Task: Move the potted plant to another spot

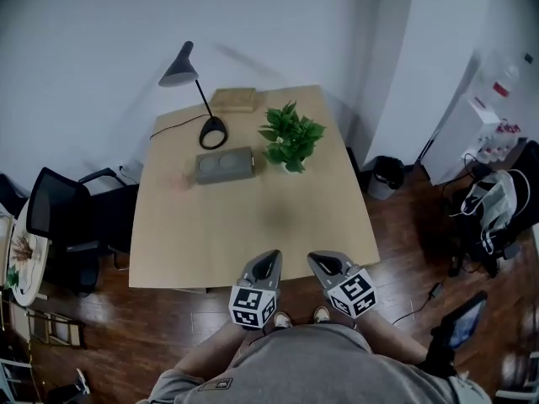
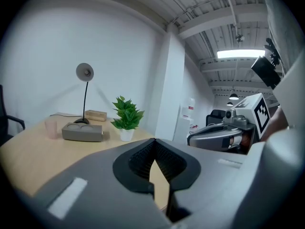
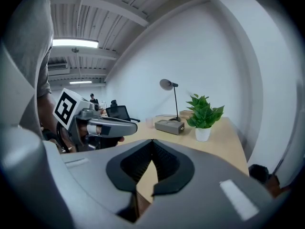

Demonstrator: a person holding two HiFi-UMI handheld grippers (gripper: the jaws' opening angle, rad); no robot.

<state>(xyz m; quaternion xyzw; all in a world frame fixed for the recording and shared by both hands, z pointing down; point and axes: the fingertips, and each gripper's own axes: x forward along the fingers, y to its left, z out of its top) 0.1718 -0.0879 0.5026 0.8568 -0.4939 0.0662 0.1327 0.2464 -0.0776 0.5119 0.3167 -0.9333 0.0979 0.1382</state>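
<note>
Pressed together on nothing, side by side at the near edge of the table (image 1: 210, 242): left gripper (image 1: 271, 256), right gripper (image 1: 314, 259). Well ahead of both, toward the far right corner: potted plant (image 1: 291, 138).

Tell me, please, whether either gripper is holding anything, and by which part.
Nothing is held: the left gripper and right gripper are shut and empty, well short of the green leafy potted plant.

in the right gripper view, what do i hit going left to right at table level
left gripper → pink cup → grey tray → potted plant
</note>
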